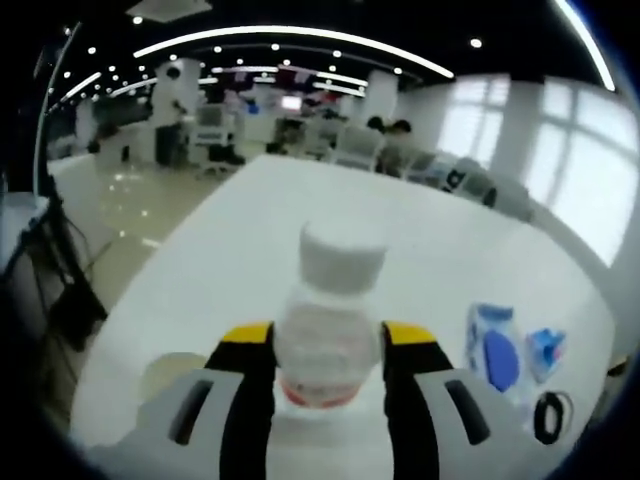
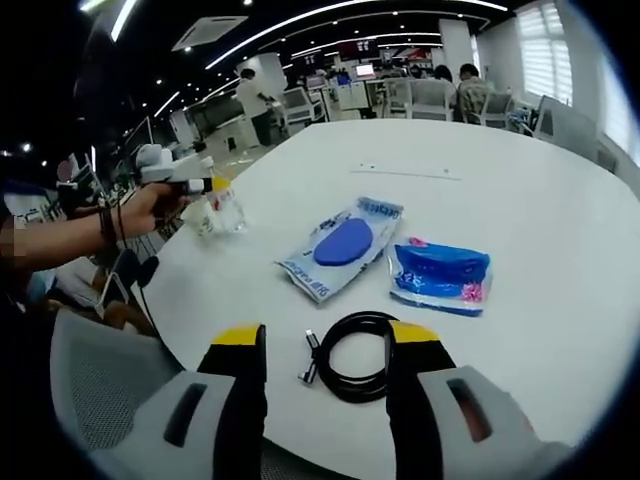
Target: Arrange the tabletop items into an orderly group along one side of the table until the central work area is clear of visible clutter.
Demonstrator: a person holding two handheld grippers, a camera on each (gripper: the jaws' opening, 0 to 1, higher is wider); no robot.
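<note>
Currently the bottle (image 1: 328,330) sits clamped between the left gripper (image 1: 328,345) jaws, clear body, white cap up, red band at the label line. Grip is on the body below the cap, so it stays upright while carried. In the right gripper view the same bottle (image 2: 222,210) hangs at the table's far-left edge, held out by the person's hand (image 2: 150,205) on the left gripper (image 2: 205,186); judging by that, it's being parked along that side.

Right gripper (image 2: 325,375) is released, jaws spread, holding nothing. The coiled black cable (image 2: 350,365) lies flat on the table between the jaws, near the near edge. Looks lined up for the next pick.

Just beyond the cable: a blue-and-white packet (image 2: 343,245) and a smaller blue pouch (image 2: 440,275), side by side, close but apart, both flat. All three still sit in the working area of the white table (image 2: 520,170).

Task judgement: early, one item in hand, three left to shift.

Risk: cable is floppy, could uncoil on lift.
</note>
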